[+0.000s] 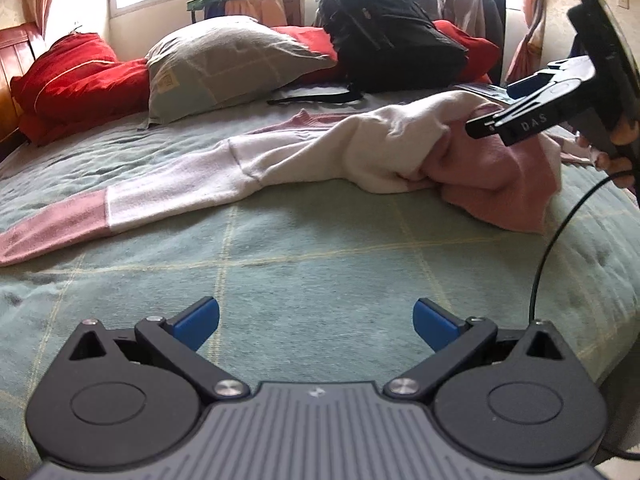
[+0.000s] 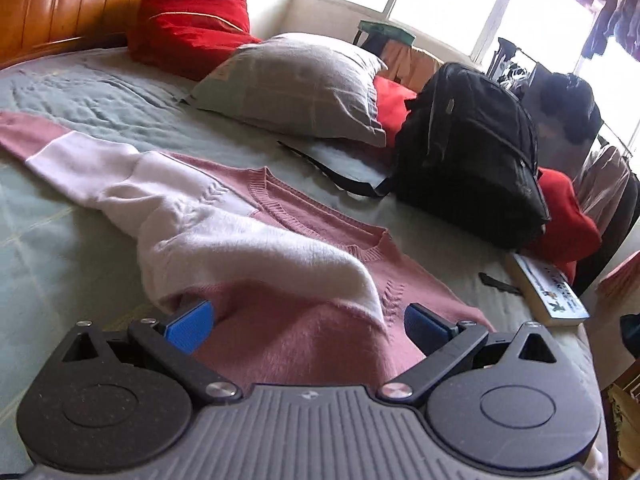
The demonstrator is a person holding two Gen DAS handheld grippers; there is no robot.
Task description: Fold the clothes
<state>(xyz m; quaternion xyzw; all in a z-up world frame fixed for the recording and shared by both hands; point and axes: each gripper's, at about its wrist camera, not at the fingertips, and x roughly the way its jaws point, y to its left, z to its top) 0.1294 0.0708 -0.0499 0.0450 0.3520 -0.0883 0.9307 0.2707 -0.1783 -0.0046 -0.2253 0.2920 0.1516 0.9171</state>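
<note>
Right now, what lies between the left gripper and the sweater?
Only bare green bedspread. The left wrist view shows the open left gripper hovering short of the sweater, with nothing on the cloth between them.

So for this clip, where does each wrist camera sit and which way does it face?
Left wrist: low over the green bedspread, facing the pink-and-white sweater; own open left gripper, plus the right gripper and hand.
Right wrist: over the sweater's hem, facing the headboard; own open gripper.
Shared: sweater, grey pillow, black backpack.
</note>
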